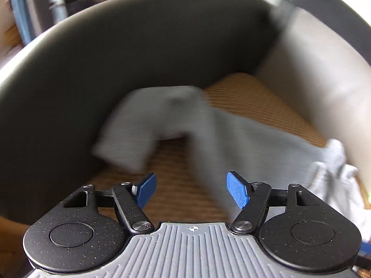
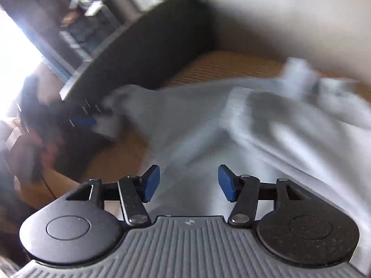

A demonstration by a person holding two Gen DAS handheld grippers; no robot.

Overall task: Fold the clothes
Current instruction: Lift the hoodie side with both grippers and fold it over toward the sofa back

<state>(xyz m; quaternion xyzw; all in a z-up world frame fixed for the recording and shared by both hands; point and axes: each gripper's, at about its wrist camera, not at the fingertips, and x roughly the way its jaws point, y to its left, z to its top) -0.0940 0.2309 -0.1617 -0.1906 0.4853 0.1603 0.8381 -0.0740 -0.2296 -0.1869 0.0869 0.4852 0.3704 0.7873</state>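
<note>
The left hand-held gripper (image 1: 191, 191) is hanging wide open and empty above the grey garment (image 1: 231, 136). The right hand-held gripper (image 2: 189, 183) is gaping too, gripping nothing, over the garment lying on the woven mat (image 1: 266, 99).

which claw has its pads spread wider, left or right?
The left claw: its blue pads stand farther apart than the right claw's. Both are empty.

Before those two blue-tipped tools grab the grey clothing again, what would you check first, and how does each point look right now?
1. Left tool open, nothing between its tips: ok.
2. Right tool open, nothing gripped: ok.
3. Grey garment lying on the woven tan surface: ok.
4. Garment spread flat: not ok, it is bunched.
5. Which edge to take: cannot tell, the views are blurred.
</note>
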